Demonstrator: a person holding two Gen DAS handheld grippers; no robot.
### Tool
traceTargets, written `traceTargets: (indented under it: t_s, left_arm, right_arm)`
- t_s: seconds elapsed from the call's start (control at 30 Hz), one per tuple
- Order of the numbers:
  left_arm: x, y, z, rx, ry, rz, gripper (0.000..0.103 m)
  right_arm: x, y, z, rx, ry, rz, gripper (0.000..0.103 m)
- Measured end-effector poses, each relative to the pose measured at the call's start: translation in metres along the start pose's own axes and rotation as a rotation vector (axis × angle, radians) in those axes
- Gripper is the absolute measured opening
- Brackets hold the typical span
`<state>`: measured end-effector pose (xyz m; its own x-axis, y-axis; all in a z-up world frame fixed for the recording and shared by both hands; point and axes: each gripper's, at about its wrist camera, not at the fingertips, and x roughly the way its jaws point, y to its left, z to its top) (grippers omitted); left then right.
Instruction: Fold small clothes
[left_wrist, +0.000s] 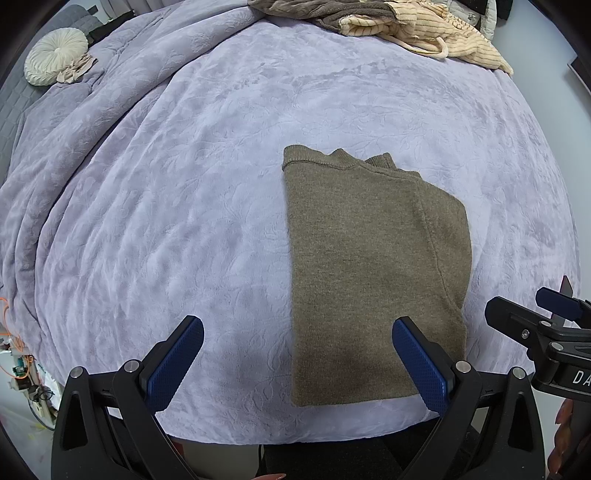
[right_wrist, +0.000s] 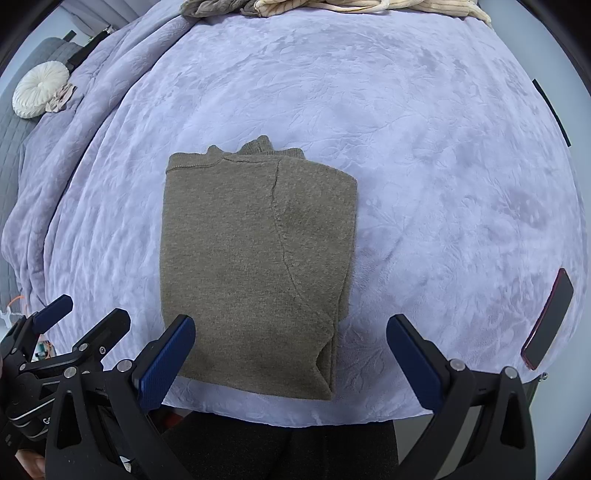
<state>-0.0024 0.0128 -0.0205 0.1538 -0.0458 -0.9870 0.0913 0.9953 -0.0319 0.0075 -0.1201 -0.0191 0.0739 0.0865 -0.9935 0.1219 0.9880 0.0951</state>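
A soft, limp olive sweater (right_wrist: 255, 266) lies folded on the bed (right_wrist: 424, 147), at twelve o'clock of the left gripper (left_wrist: 297, 354) and right gripper (right_wrist: 290, 350), both spread empty, best pinched at its near hem corners.

Phone (right_wrist: 548, 319) and, seemingly, clothes pile (left_wrist: 388, 22) edge open blanket (left_wrist: 184, 184)

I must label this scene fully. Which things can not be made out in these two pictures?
- Sweater: its underside and inner layers, hidden by its own top layer in both views.
- Clothes pile: cut off by the top edge in both views.
- Phone: seen only in the right wrist view, near the edge, dark and without detail.
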Motion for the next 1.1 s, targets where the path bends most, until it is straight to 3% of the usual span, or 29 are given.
traceTargets:
  t_s: [1.1]
  left_arm:
    - [0.0007, 0.0018, -0.0006, 0.002, 0.005, 0.016, 0.102]
  right_arm:
    - [0.0005, -0.0011, 0.0016, -0.005, 0.007, 0.002, 0.103]
